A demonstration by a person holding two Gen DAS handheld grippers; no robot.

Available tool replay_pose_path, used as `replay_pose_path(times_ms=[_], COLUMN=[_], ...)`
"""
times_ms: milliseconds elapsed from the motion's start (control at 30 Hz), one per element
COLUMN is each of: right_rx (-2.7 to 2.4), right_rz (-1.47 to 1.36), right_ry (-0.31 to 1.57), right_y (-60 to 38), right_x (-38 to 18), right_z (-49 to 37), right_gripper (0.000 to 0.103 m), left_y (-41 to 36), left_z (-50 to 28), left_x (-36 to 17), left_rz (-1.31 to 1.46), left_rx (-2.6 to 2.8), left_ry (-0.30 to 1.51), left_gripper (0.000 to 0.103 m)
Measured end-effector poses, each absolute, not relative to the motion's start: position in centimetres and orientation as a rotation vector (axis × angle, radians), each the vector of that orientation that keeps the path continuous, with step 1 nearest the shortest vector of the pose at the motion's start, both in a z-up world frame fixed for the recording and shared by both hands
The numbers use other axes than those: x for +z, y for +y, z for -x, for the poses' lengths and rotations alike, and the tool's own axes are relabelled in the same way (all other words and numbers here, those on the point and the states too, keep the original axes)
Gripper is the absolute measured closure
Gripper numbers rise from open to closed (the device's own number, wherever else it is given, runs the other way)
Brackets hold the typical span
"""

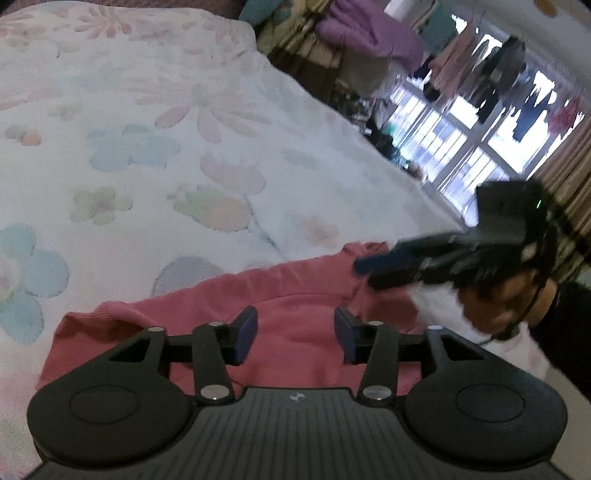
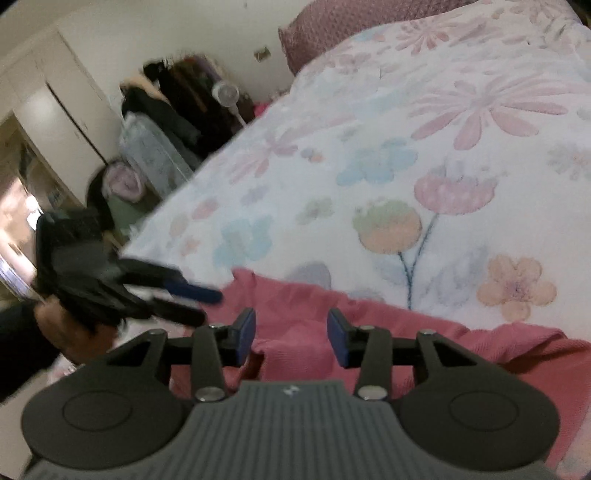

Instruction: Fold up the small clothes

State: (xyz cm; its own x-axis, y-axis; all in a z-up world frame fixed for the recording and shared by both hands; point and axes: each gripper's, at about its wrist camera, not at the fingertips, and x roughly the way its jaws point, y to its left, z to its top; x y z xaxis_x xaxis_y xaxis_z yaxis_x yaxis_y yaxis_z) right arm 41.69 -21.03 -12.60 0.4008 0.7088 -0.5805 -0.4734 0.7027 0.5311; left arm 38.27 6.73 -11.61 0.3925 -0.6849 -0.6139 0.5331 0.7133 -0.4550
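Observation:
A pink knit garment (image 1: pixel 303 291) lies rumpled on a floral blanket (image 1: pixel 184 147), near the blanket's lower edge. My left gripper (image 1: pixel 295 321) hovers over it, jaws apart and nothing between the blue pads. The right gripper (image 1: pixel 365 275), in a hand, points at the garment's right corner with its fingers spread. In the right wrist view the same pink garment (image 2: pixel 480 350) spreads under my right gripper (image 2: pixel 291 321), which stands open with only cloth below. The left gripper (image 2: pixel 210 307) reaches in from the left, blurred, fingers apart at the garment's left edge.
The floral blanket (image 2: pixel 406 166) covers a wide bed with a pink pillow (image 2: pixel 351 26) at its head. A window with hanging laundry (image 1: pixel 480 122) and a purple clothes heap (image 1: pixel 369 33) lie beyond one bed edge. A white wardrobe (image 2: pixel 66 103) and dark coats (image 2: pixel 177 96) lie beyond the other.

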Motion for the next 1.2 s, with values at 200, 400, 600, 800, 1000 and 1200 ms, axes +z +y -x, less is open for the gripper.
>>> replay_pose_path(times_ms=[200,400,600,800,1000,1200], right_rx=[0.748,0.737,0.694,0.654,0.622,0.607], right_rz=[-0.13,-0.032,0.135,0.142,0.123,0.129], right_ry=[1.015,0.957,0.941,0.968,0.934,0.893], right_y=[-18.1,-17.6,-15.4,-14.9,-16.8,-17.9], right_x=[-15.4,-14.2,-14.4,-14.9,-12.9,-9.8], right_z=[-39.6,-36.0,-34.5,-35.5,-35.1,-34.0], right_gripper=[0.063,0.059,0.072,0.099,0.1,0.101], left_y=[3.8,1.5,-0.5,0.4,3.2,4.1], left_z=[-36.7,-33.8,-34.2,-34.4,-34.8,-33.4], left_x=[-14.2,-14.9,-16.3,-15.7,-13.8,-10.7], left_rz=[0.126,-0.033,-0.181,-0.125,-0.06,-0.019], left_rx=[-0.763,-0.803,-0.715,-0.727,-0.664,-0.69], left_ry=[0.927,0.906,0.931,0.958,0.937,0.884], left_gripper=[0.045,0.043,0.043,0.097,0.1,0.1])
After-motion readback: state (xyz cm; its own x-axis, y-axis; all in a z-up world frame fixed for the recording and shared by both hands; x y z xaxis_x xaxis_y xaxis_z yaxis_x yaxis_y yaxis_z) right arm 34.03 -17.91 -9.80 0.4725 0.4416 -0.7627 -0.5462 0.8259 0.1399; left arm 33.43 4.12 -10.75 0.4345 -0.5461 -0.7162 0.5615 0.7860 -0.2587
